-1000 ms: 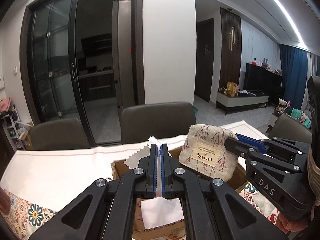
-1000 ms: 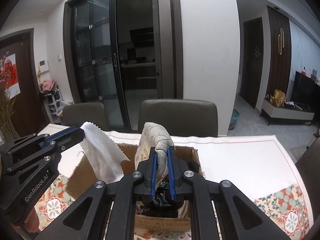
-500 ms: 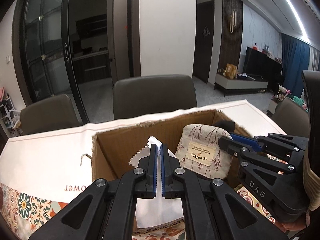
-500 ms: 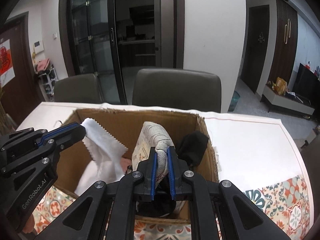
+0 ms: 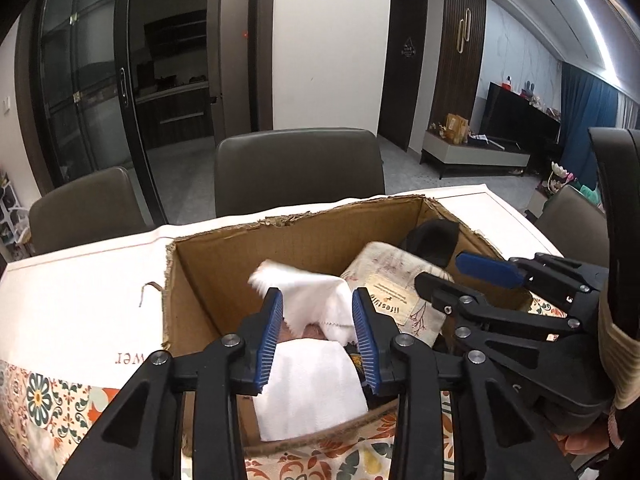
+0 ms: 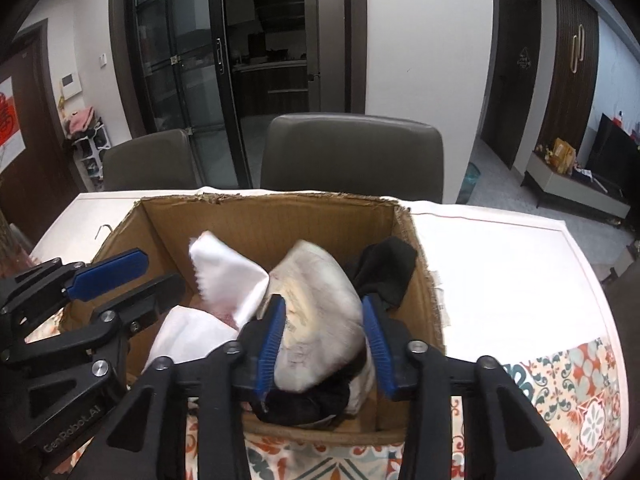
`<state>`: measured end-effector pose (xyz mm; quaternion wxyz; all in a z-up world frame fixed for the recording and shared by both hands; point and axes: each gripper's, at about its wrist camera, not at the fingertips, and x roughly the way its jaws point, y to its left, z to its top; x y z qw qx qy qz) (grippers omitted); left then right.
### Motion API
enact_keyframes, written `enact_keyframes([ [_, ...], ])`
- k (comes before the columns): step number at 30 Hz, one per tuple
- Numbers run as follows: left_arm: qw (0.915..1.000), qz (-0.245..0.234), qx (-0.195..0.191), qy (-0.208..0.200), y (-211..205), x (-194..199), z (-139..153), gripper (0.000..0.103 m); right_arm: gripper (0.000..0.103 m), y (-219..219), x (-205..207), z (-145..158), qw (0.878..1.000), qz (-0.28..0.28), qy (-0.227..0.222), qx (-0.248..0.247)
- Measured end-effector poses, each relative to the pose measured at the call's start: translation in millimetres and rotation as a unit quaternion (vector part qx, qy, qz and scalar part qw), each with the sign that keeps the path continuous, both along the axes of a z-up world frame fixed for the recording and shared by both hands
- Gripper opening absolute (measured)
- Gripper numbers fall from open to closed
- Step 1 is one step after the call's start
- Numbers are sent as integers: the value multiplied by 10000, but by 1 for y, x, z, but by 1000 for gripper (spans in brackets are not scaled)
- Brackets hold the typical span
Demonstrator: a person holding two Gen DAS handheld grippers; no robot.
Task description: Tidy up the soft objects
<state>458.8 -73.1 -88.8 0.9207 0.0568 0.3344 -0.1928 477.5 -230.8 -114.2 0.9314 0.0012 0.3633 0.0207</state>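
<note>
Here, over the cardboard box [image 5: 248,256], the left gripper [image 5: 318,330] and right gripper [image 6: 324,334] both stood spread, the white cloth [image 5: 316,300] and printed pouch [image 6: 316,312] loose inside, so each best lifted straight up without snagging fabric.

Home dining room: table [image 6: 500,264], chairs [image 6: 352,156], TV [image 5: 516,116].

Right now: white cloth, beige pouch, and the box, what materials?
White cloth: thin woven fabric, pinked zigzag edge. Beige pouch: likely cotton or linen, matte, printed pattern, sewn label. Box: corrugated cardboard, raw brown, torn rim.
</note>
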Motion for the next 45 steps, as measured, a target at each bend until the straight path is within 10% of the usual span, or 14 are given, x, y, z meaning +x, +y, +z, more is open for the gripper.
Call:
enact_keyframes([
  [45, 9861, 1111, 146, -1229, 47, -226, 112, 76, 69, 7, -237, 114, 9910, -540, -1200, 232],
])
